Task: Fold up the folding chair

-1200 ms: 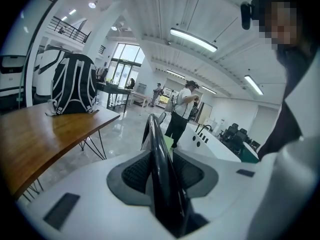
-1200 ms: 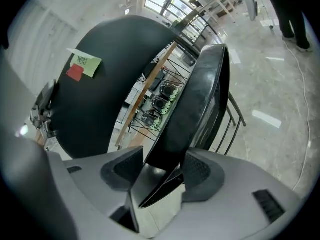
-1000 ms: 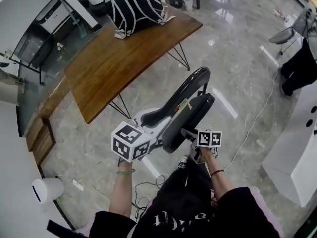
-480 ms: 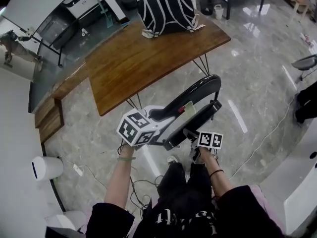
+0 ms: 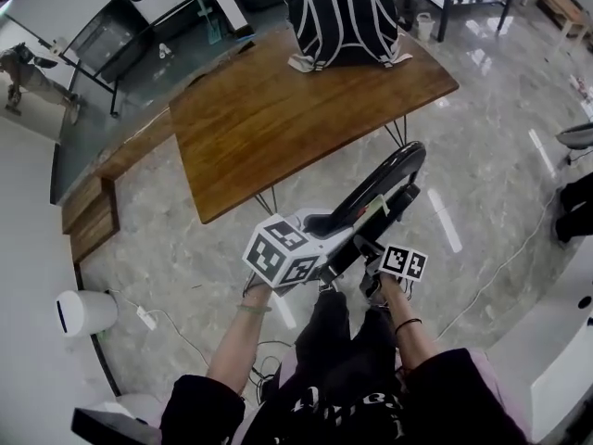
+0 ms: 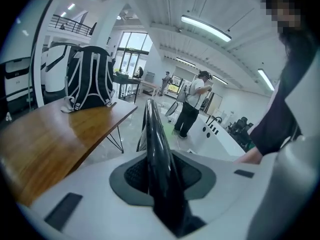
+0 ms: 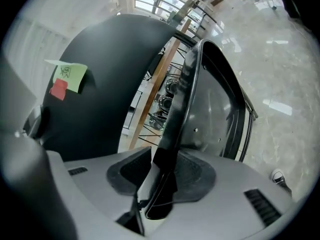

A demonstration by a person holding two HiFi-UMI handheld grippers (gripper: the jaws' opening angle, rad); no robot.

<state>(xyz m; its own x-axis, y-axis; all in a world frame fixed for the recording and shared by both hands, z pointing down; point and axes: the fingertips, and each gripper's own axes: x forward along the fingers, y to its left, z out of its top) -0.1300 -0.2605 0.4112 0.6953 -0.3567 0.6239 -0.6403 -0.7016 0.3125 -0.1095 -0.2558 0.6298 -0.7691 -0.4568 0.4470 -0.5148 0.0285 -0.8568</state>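
The black folding chair (image 5: 382,189) hangs in front of the person, its seat swung up close against the backrest. My left gripper (image 5: 321,226) has just been closing and is shut on the chair's thin black edge (image 6: 156,149), which runs upright between the pads. My right gripper (image 5: 364,247) has also just been closing and is shut on the chair's frame edge (image 7: 176,119). In the right gripper view the black seat (image 7: 100,84) carries a green note and a red tag (image 7: 67,77).
A wooden table (image 5: 278,109) on hairpin legs stands just beyond the chair, with a black-and-white backpack (image 5: 341,15) on its far end. On the floor lie cables (image 5: 176,334), beside a white cylinder (image 5: 83,311). A white counter (image 5: 565,332) stands at right. A person (image 6: 191,109) stands far off.
The seat has swung from a broad oval to nearly edge-on against the backrest. Both grippers and the chair have moved nearer the table.
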